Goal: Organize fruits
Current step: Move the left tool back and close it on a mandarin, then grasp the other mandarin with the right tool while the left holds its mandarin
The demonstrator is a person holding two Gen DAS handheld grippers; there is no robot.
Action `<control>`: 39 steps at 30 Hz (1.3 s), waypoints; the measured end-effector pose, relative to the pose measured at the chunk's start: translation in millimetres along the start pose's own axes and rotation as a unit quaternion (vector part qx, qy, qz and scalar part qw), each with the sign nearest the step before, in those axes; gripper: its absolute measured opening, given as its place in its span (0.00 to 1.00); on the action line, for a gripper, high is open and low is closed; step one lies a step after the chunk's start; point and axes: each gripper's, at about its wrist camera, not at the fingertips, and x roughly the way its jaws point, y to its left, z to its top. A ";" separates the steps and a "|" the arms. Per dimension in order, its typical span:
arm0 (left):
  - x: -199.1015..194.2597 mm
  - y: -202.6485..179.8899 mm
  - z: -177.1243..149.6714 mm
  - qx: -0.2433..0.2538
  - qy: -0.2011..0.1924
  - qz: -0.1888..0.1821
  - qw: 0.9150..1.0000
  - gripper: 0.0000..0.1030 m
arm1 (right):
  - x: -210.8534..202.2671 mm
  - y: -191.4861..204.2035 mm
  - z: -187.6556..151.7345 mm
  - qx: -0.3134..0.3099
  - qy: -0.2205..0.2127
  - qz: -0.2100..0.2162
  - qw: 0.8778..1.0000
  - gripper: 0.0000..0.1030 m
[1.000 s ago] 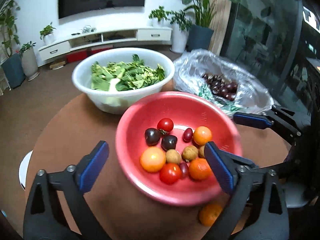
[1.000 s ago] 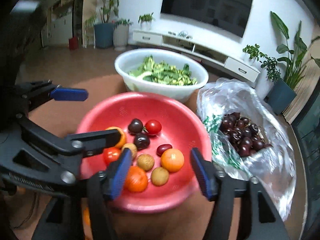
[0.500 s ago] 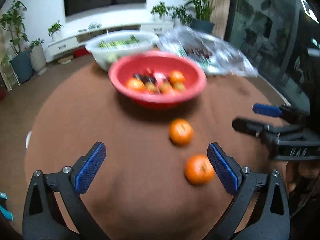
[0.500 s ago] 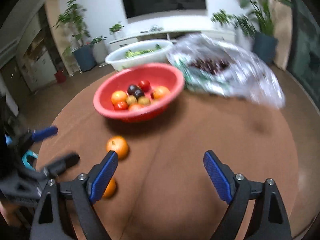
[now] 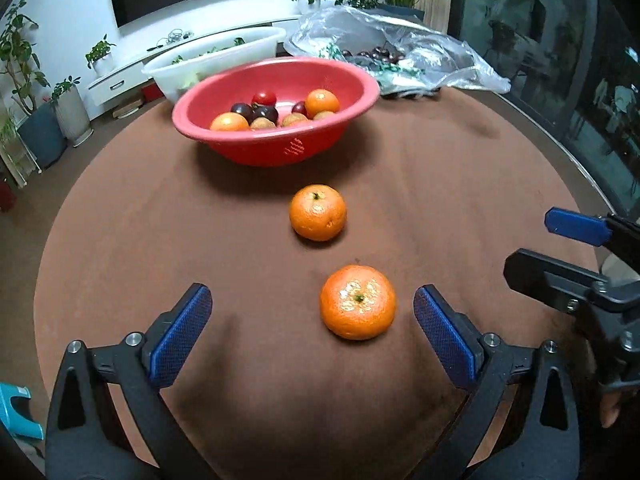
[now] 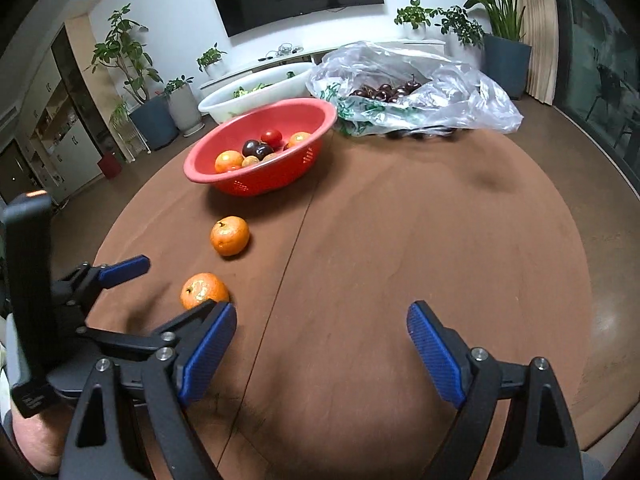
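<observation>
The left gripper (image 5: 312, 332) stands wide open and empty over the brown table (image 5: 120, 240). A near orange (image 5: 357, 302) sits between its fingers, closer to the right one, stem end up. A far orange (image 5: 318, 218) lies ahead, before the red bowl (image 5: 280, 148). The right gripper (image 6: 320, 344) stands wide, empty, both oranges to its left. No writing is legible.
</observation>
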 end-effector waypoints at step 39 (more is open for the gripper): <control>-32.8 67.1 -32.0 -0.084 -0.013 -0.031 0.996 0.37 | 59.2 70.5 42.7 -0.076 0.030 0.017 0.996 0.84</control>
